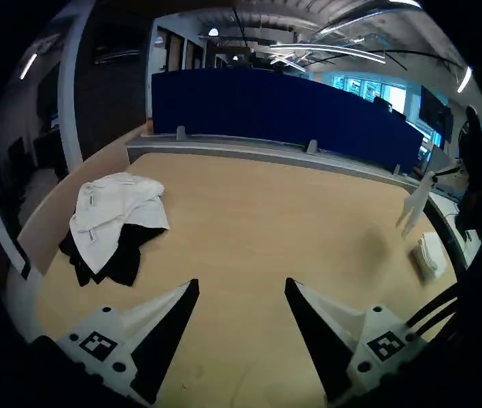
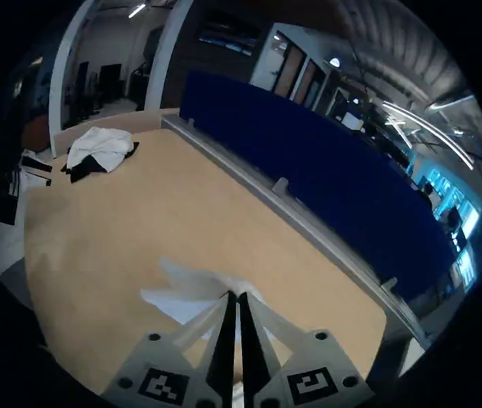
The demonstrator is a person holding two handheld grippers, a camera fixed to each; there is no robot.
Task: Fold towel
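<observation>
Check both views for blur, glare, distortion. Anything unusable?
Left gripper view: fisheye bows the blue partition, ceiling lights streak, cloth pile is sharp. Right gripper view: towel in the right hand-held gripper looks blurred; table evenly lit, no glare.

My left tool [image 1: 241,280] sits low in the left gripper view, its two fingers [image 1: 166,319] spread wide apart and angled forward. My right tool [image 2: 235,294] rises from the bottom centre of the right gripper view, fingers nearly touching, pinching a fold of white towel [image 2: 186,285].
</observation>
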